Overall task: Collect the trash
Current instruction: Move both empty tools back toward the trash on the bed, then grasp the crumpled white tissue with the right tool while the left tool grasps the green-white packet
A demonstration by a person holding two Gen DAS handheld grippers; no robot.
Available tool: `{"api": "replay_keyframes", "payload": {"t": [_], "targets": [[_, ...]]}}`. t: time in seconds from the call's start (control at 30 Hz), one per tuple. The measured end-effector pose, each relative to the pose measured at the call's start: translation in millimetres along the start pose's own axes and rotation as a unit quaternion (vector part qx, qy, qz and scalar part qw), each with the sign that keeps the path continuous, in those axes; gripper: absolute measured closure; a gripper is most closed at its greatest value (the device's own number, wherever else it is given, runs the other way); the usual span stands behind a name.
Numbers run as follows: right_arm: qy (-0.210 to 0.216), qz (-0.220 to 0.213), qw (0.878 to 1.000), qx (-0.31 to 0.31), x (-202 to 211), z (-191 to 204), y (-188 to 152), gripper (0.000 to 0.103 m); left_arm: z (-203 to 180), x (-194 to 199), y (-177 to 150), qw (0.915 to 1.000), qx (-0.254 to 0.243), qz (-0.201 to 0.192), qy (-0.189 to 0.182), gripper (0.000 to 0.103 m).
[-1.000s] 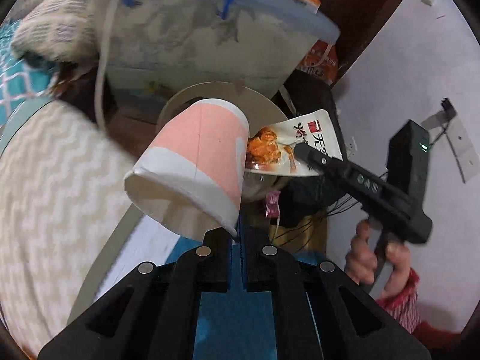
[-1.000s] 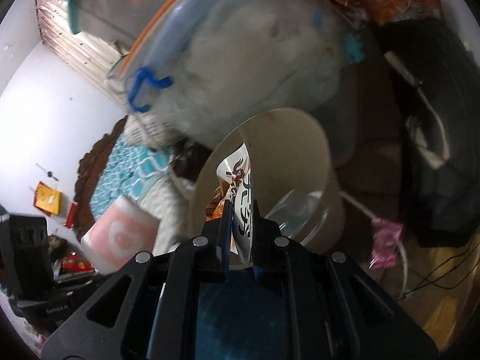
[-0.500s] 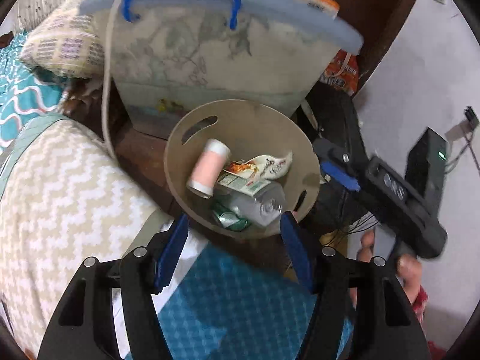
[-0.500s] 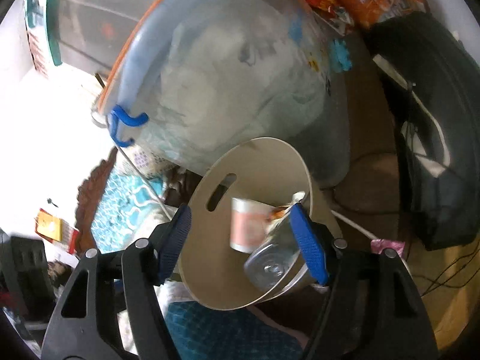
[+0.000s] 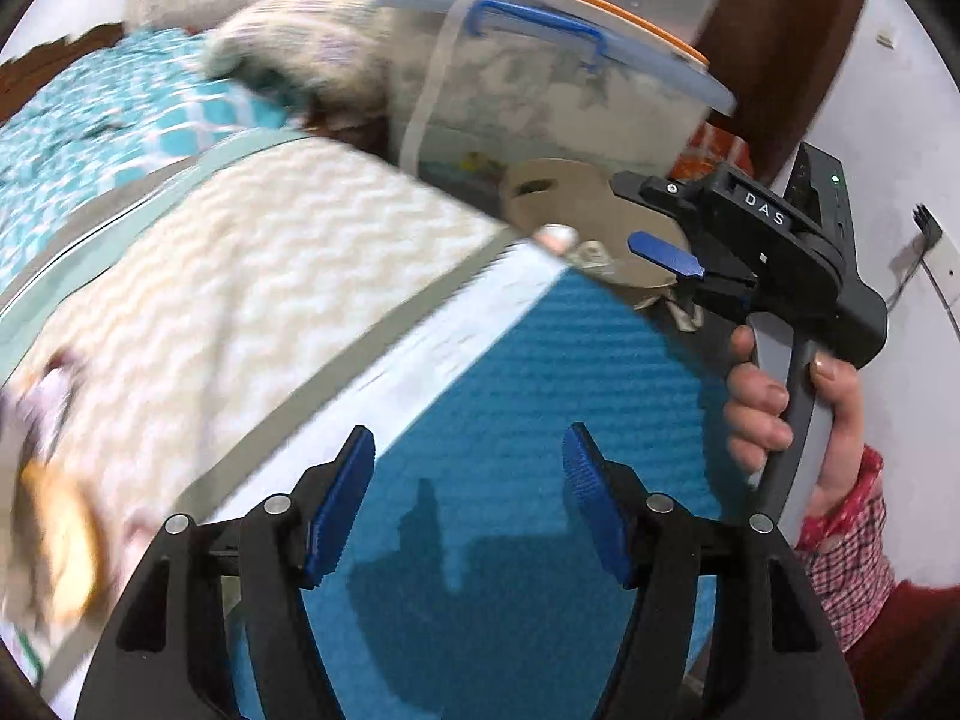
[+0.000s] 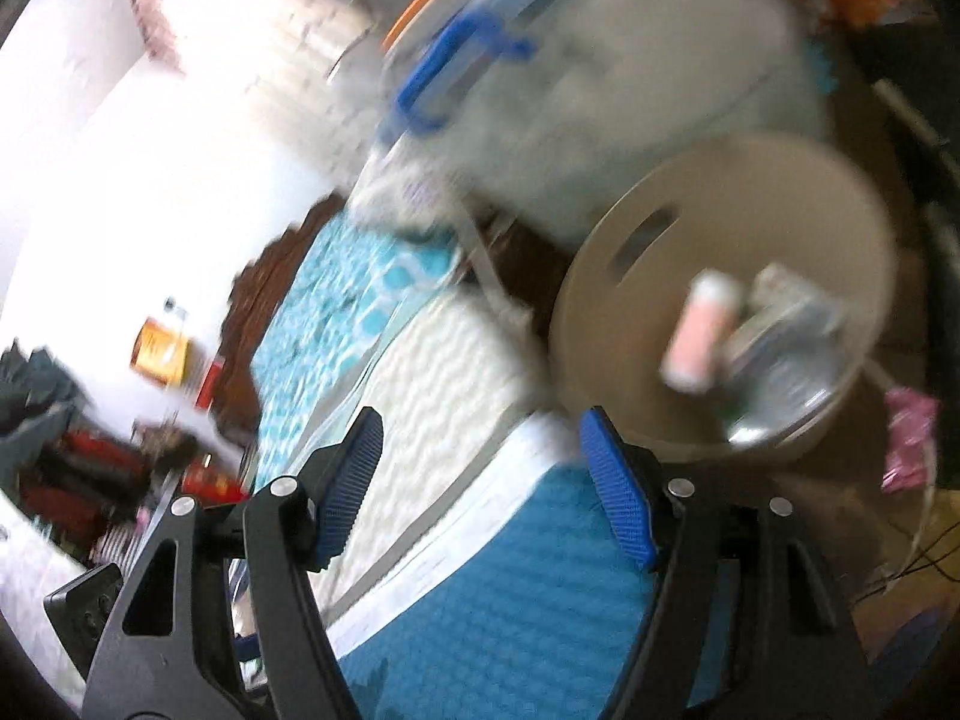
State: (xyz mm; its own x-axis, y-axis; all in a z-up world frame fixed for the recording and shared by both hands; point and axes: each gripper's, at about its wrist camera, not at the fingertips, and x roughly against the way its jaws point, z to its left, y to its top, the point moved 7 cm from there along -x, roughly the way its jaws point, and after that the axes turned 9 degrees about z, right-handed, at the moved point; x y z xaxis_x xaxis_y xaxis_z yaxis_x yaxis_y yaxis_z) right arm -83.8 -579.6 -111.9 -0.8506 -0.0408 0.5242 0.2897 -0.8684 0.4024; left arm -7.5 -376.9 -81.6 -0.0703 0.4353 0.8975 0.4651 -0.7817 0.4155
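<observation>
The beige bin (image 6: 738,192) stands on the floor beside the bed. Inside it lie a pink paper cup (image 6: 699,336), a snack wrapper and a clear plastic bottle (image 6: 786,372). In the left wrist view only the bin's (image 5: 564,198) far wall and the cup's rim (image 5: 555,234) show past the bed edge. My left gripper (image 5: 468,450) hangs over the blue mat (image 5: 540,372), its jaws opening with nothing between them. My right gripper (image 6: 480,438) is open and empty, back from the bin; a hand holds it (image 5: 651,222) at the bin's near side.
A clear storage box (image 5: 540,78) with a blue handle stands behind the bin. Zigzag cream bedding (image 5: 252,300) covers the bed to the left, with a blurred yellowish item (image 5: 57,540) at its edge. A pink wrapper (image 6: 909,444) lies on the floor right of the bin.
Both grippers opened: the pink cup left the left one and the snack wrapper the right one, and both now lie in the bin. Both grippers then drew back over the bed.
</observation>
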Motion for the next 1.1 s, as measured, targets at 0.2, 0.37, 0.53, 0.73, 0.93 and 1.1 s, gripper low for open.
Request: {"api": "replay_keyframes", "payload": {"t": [0.2, 0.37, 0.53, 0.73, 0.93, 1.1], "targets": [[0.020, 0.075, 0.996, 0.046, -48, 55, -56, 0.033, 80, 45, -64, 0.9946, 0.095, -0.019, 0.036, 0.040], [0.021, 0.125, 0.988, 0.088, -83, 99, -103, 0.033, 154, 89, -131, 0.9788, 0.187, -0.040, 0.074, 0.040], [0.019, 0.157, 0.977, 0.144, -106, 148, -138, 0.033, 238, 124, -198, 0.9476, 0.292, -0.059, 0.114, 0.040], [0.025, 0.184, 0.955, 0.230, -121, 215, -183, 0.033, 321, 137, -241, 0.9094, 0.397, -0.066, 0.105, 0.037], [0.026, 0.243, 0.906, 0.346, -158, 291, -256, 0.032, 341, 118, -221, 0.9128, 0.391, -0.070, 0.096, 0.037], [0.000, 0.283, 0.883, 0.375, -204, 317, -297, 0.028, 337, 108, -212, 0.9186, 0.361, -0.057, 0.151, 0.092]]}}
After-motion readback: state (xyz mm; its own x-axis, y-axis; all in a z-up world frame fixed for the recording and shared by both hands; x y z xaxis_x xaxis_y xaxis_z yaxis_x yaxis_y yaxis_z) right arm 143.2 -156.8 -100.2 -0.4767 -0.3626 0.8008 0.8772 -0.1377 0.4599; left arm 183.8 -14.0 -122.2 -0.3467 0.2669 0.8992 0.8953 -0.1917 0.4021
